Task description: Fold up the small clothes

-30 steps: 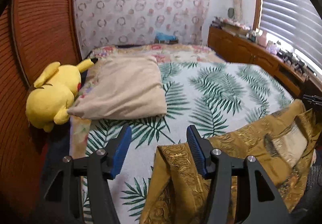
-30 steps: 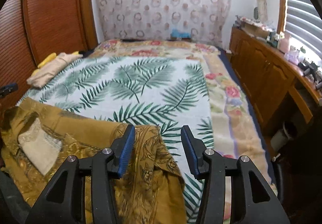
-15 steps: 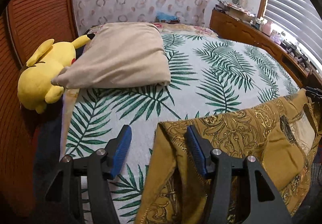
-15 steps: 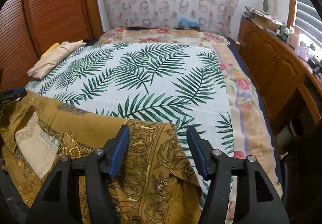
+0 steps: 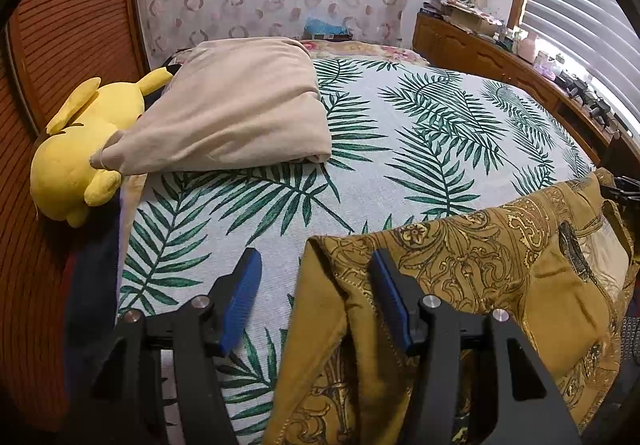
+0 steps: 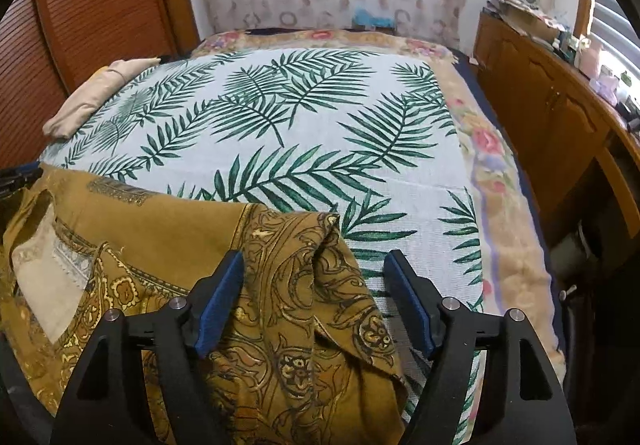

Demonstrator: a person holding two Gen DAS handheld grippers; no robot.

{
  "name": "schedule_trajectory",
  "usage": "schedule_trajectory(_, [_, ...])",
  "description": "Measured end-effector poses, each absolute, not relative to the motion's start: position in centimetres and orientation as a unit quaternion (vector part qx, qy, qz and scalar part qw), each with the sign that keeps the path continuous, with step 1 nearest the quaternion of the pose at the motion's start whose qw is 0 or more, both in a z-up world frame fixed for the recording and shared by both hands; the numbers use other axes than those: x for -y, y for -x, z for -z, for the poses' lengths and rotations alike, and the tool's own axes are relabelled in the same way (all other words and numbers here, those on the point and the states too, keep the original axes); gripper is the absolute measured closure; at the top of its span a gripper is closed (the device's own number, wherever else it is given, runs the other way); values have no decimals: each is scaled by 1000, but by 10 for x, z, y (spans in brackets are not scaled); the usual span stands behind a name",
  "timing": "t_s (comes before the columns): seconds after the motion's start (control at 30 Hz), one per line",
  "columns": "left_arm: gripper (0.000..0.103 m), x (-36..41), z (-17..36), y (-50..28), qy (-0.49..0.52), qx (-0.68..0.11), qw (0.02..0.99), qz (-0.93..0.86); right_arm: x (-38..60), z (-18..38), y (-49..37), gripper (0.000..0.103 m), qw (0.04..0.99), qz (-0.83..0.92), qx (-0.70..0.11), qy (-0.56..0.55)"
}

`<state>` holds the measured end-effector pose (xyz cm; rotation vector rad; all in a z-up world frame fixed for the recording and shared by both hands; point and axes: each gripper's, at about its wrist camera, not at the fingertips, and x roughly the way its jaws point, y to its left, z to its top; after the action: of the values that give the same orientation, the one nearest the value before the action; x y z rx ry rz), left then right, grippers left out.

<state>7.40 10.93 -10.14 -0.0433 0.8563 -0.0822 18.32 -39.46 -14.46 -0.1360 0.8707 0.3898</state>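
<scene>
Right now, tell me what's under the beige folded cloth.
The beige folded cloth rests on the palm-leaf bedspread, its left corner against the yellow plush toy. Anything beneath its middle is covered.

We can read no words, labels, brand names, numbers or signs on anything here; whatever printing there may be is too small or blurred.

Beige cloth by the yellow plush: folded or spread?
Folded. The beige cloth lies as a compact rectangular stack with layered edges at its near corner, beside the yellow plush.
</scene>
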Motion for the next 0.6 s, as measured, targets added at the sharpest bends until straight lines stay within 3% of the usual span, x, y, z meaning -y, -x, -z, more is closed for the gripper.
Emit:
schedule_trajectory(0.3, [49,-108,101,-74,11,-418,907,45,392,146,-183,27,887,-185,-416,73])
schedule_trajectory(0.37, [60,-103,99,-74,7,-421,905,56,391,146,-182,27,887,-184,-416,75])
schedule_trajectory(0.5, [71,-97,97,-76,-5,-435,898,71,391,146,-182,27,887,-185,-416,75])
schedule_trajectory(0.6, [72,-99,96,-77,11,-446,892,78,386,144,-176,52,883,-209,-414,77])
